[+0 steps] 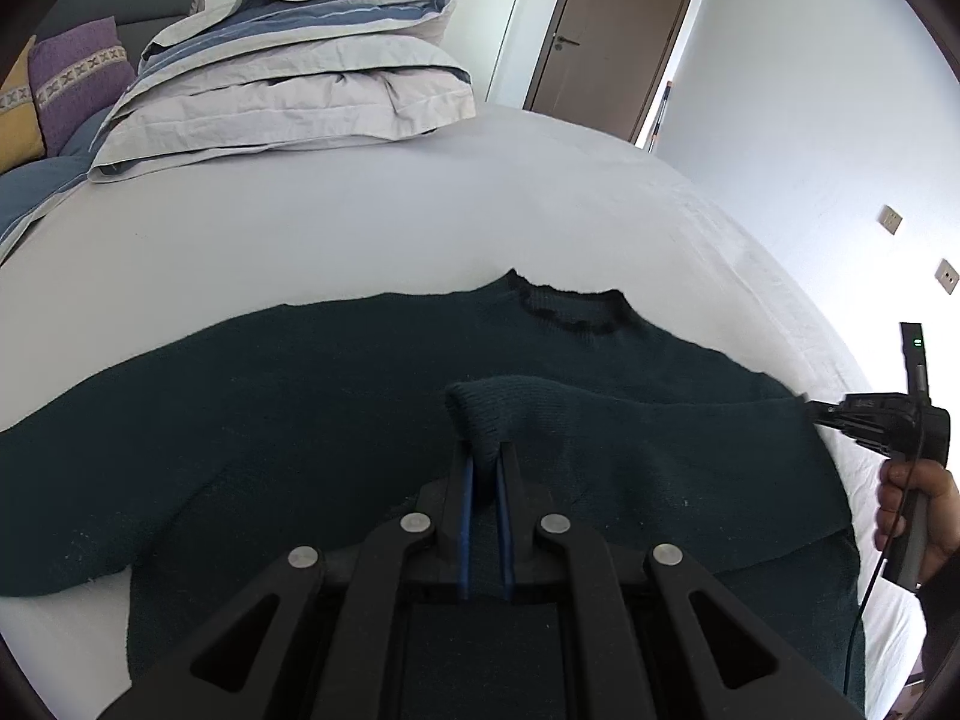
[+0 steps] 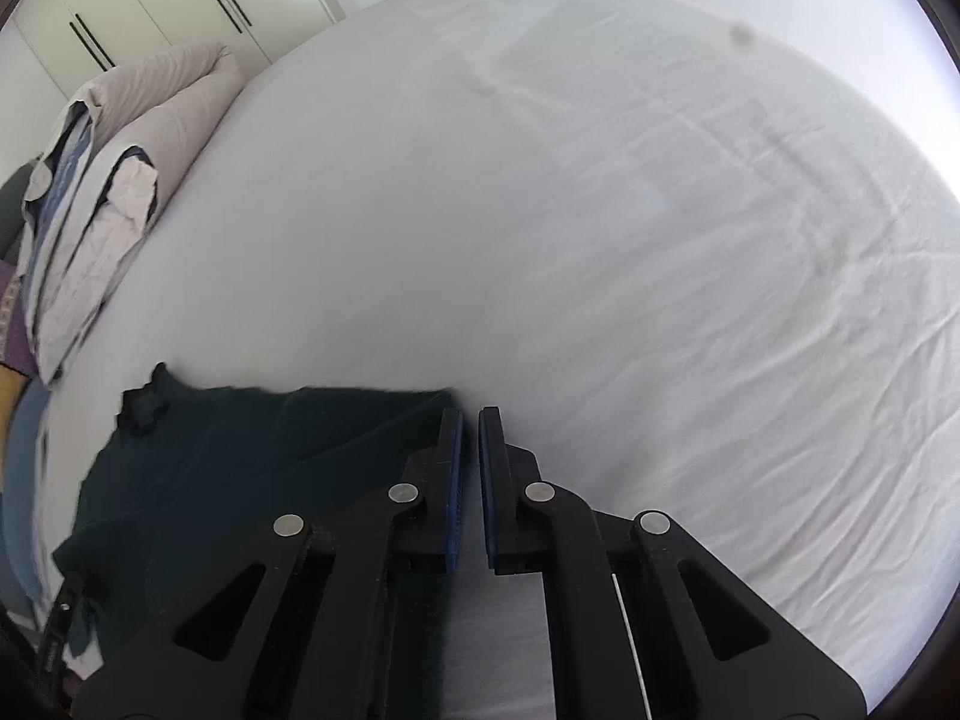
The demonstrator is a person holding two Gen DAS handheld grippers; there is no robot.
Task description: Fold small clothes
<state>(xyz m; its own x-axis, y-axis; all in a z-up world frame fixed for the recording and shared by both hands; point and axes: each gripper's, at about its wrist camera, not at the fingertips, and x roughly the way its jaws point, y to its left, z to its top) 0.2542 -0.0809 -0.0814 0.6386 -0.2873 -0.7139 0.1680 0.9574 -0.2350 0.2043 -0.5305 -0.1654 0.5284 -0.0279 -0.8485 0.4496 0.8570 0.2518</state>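
Note:
A dark green knit sweater lies flat on the white bed, neck away from me. Its right sleeve is folded across the chest. My left gripper is shut on the cuff of that sleeve over the middle of the sweater. The right gripper shows at the sweater's right edge, held by a hand. In the right wrist view the right gripper has a narrow gap between its fingers and nothing in it, just beside the sweater's edge.
A folded grey and blue duvet is stacked at the far left of the bed, with purple and yellow cushions beside it. A brown door and white wall lie beyond the bed. The bed edge runs along the right.

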